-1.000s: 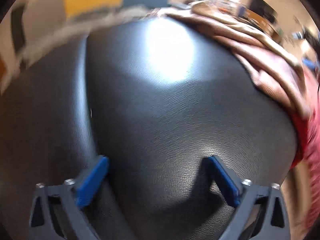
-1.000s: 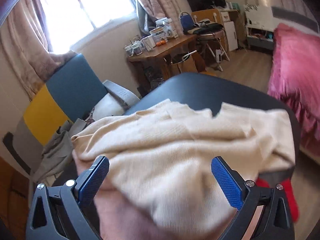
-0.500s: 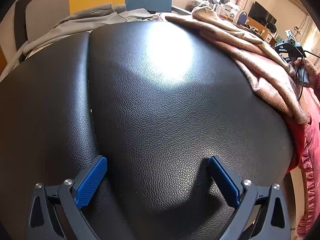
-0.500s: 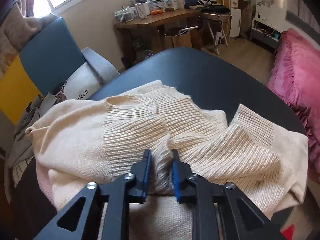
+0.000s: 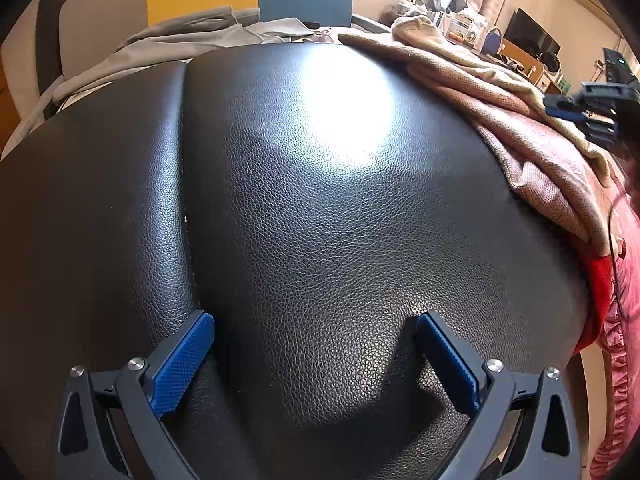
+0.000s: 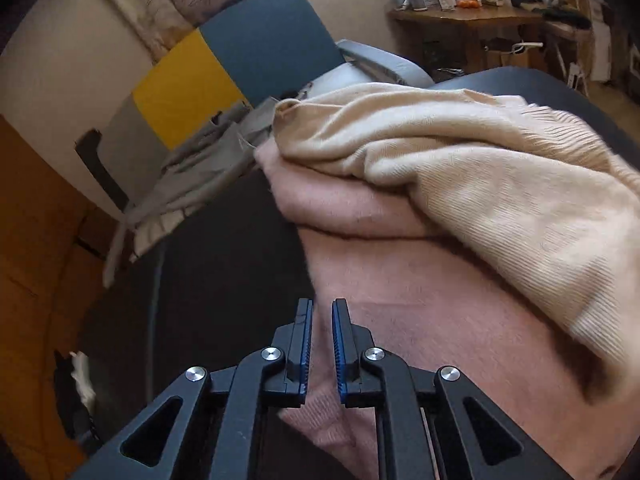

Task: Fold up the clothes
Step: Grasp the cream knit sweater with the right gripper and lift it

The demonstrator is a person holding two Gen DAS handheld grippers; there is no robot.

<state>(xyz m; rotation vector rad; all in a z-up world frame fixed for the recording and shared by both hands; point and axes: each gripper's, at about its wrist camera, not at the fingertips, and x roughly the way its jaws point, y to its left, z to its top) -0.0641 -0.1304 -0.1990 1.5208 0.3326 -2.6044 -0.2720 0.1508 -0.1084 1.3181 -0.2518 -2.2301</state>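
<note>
A beige knit sweater (image 6: 480, 168) lies crumpled on top of a pink sweater (image 6: 440, 320), both on a black leather surface (image 6: 224, 264). My right gripper (image 6: 322, 308) is at the pink sweater's near left edge, jaws shut to a narrow slit with pink cloth in it. In the left wrist view the same pile, beige sweater (image 5: 460, 56) over pink sweater (image 5: 532, 152), sits at the far right of the black leather surface (image 5: 320, 220). My left gripper (image 5: 314, 320) hovers open over bare leather, well clear of the pile, with nothing between its fingers.
Grey clothing (image 5: 180, 40) is draped at the surface's far edge against a yellow and blue chair (image 6: 224, 60). A red item (image 5: 600, 292) and pink ruffled bedding (image 5: 624, 340) lie past the right edge. A cluttered wooden desk (image 6: 480, 16) stands behind.
My right gripper has let go of the beige sweater's ribbed part, dropped to the pile's left edge and now pinches the pink sweater. The left gripper has barely moved and stays open.
</note>
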